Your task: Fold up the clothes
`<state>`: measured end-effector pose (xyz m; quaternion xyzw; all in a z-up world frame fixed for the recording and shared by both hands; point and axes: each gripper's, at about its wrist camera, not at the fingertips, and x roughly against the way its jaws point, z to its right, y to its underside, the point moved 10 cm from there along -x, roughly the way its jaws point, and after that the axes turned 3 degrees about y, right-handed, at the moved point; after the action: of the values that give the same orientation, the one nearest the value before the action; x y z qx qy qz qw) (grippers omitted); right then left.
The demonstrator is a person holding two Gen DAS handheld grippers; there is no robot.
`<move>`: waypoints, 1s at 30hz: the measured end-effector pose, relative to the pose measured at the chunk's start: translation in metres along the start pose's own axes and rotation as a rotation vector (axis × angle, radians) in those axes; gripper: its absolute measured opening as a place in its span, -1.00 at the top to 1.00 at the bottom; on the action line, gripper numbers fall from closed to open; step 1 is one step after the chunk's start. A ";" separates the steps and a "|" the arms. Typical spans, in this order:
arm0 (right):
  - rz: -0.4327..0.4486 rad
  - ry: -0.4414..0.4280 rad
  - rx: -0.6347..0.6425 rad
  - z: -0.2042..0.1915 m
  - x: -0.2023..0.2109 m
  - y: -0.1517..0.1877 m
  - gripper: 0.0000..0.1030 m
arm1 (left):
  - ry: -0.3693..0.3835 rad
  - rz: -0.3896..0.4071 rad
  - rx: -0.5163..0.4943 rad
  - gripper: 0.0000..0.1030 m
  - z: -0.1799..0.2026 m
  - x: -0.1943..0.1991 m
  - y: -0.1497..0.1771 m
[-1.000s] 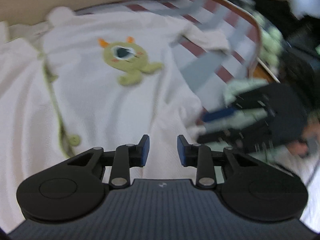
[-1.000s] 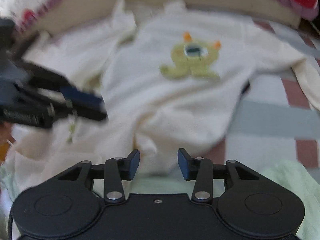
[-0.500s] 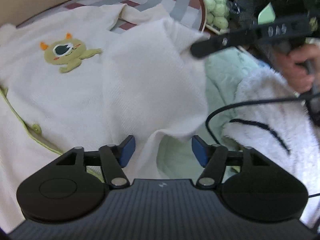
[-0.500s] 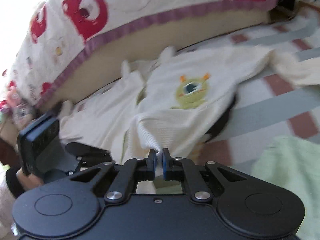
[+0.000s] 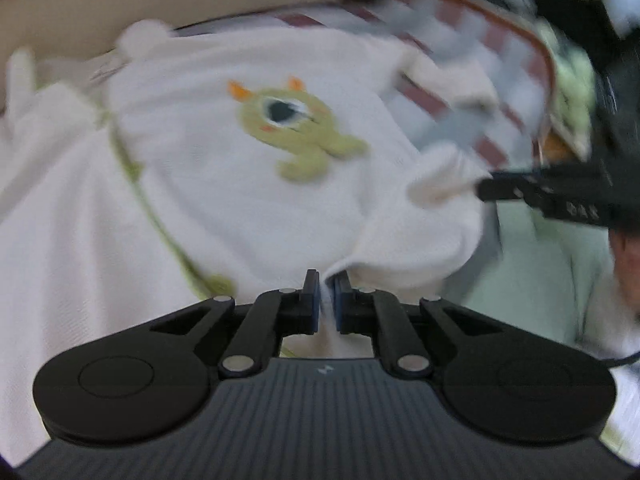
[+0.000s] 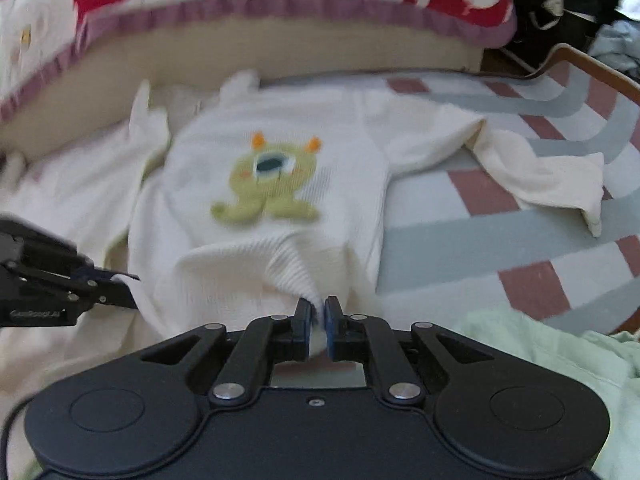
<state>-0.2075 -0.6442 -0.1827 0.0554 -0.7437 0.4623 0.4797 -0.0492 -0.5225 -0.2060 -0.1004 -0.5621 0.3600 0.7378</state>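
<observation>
A cream knit baby garment with a green one-eyed monster patch lies spread on a striped mattress. My left gripper is shut on its lower hem, with a fold of cloth pinched between the blue pads. In the right wrist view the same garment shows its monster patch, and my right gripper is shut on the ribbed hem at the near edge. Each gripper appears in the other's view: the right gripper at the right, the left gripper at the left, both holding cloth. One sleeve trails to the right.
The mattress has grey, white and red stripes with a wooden rim. A patterned quilt with a purple border lies along the back. A pale green cloth sits near right. A hand shows at the right edge.
My left gripper has shut on the garment's hem; it stood open before. The right gripper keeps its hold on the hem, and the view has swung back over the spread garment.
</observation>
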 end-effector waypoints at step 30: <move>0.201 0.098 0.917 -0.108 -0.020 0.011 0.28 | -0.149 0.248 0.193 0.85 -0.055 0.027 -0.035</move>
<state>-0.1311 -0.5651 -0.1927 0.1674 -0.4410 0.7892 0.3932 0.0176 -0.5162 -0.1849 -0.0710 -0.5613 0.5069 0.6503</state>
